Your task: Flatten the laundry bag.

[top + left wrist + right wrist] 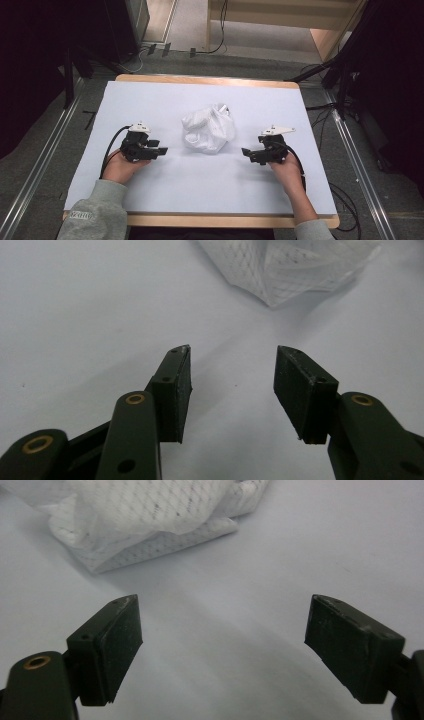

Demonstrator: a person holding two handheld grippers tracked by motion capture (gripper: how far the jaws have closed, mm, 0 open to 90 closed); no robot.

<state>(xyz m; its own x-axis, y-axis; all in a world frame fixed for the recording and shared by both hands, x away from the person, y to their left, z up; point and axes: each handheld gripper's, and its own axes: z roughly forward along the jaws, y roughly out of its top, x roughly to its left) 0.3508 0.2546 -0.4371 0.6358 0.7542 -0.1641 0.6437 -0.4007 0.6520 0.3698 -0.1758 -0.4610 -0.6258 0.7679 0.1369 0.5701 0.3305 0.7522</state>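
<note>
A crumpled white mesh cloth (208,128) lies in a heap at the middle of the white table top (200,185). My left gripper (161,150) rests on the table to the cloth's left, pointing at it, jaws open with nothing between them. In the left gripper view (233,352) the cloth's edge (285,270) lies a little ahead of the tips. My right gripper (246,151) sits to the cloth's right, jaws wide open and empty. The right gripper view (222,602) has the cloth (150,520) ahead and to the left.
The white sheet covers a wooden table whose front edge (225,221) is near the person's sleeves. Metal rails (40,165) run along both sides on the floor. Cables (345,200) trail off the right side.
</note>
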